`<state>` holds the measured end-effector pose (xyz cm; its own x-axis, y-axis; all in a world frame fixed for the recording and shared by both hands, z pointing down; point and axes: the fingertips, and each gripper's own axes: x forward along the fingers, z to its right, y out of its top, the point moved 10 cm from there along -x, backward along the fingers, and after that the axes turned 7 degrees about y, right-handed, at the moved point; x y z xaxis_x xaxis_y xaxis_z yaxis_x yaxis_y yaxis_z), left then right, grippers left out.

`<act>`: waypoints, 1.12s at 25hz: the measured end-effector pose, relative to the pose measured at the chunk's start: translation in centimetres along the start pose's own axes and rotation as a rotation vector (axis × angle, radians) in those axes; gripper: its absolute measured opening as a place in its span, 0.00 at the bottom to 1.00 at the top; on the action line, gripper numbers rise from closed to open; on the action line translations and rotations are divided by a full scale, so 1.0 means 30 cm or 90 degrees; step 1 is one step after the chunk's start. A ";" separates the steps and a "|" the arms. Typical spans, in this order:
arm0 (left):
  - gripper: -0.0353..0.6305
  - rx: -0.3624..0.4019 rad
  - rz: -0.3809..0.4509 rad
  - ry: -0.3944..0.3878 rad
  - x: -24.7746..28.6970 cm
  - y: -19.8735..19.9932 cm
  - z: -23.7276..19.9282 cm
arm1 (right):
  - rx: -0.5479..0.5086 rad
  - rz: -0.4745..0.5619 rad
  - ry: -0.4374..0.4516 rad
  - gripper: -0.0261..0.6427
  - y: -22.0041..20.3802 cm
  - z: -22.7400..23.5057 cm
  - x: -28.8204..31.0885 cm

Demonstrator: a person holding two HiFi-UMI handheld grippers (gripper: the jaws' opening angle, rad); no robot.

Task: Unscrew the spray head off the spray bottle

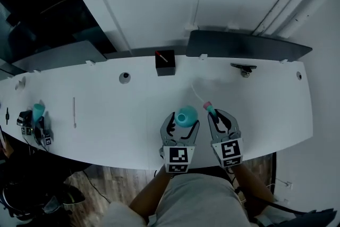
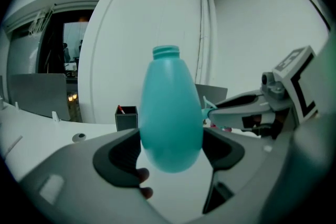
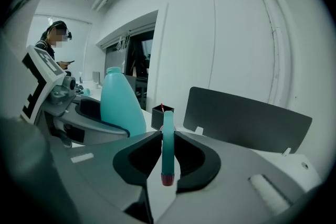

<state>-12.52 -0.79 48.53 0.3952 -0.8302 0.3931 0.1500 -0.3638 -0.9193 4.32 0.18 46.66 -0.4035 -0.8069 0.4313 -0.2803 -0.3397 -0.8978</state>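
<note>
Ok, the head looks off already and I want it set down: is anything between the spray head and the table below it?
Nothing visible. The spray head, clamped in the right gripper, is over bare table; the bottle in the left gripper is beside it, not under.

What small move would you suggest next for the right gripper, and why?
Probably lower the right gripper and lay the spray head on the table: the bottle in the left gripper shows a bare threaded neck, so the head looks fully off.
</note>
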 end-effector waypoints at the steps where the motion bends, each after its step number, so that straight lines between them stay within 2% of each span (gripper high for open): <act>1: 0.59 0.000 0.002 0.003 -0.011 0.002 0.009 | 0.000 0.003 0.004 0.15 -0.001 -0.005 -0.010; 8: 0.59 0.016 0.016 0.033 -0.107 -0.005 0.133 | 0.042 0.057 0.010 0.15 -0.044 -0.005 -0.144; 14: 0.59 0.014 0.010 0.061 -0.219 -0.044 0.315 | 0.034 0.111 0.018 0.15 -0.132 0.010 -0.367; 22: 0.59 0.049 0.019 0.083 -0.400 -0.092 0.559 | 0.094 0.159 0.008 0.15 -0.284 0.058 -0.657; 28: 0.59 0.027 0.010 0.088 -0.523 -0.152 0.628 | 0.134 0.169 0.004 0.16 -0.354 0.021 -0.804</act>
<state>-2.32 21.86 46.18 0.2694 -0.8870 0.3751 0.1843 -0.3348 -0.9241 17.58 22.95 45.73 -0.4434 -0.8782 0.1792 0.0214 -0.2102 -0.9774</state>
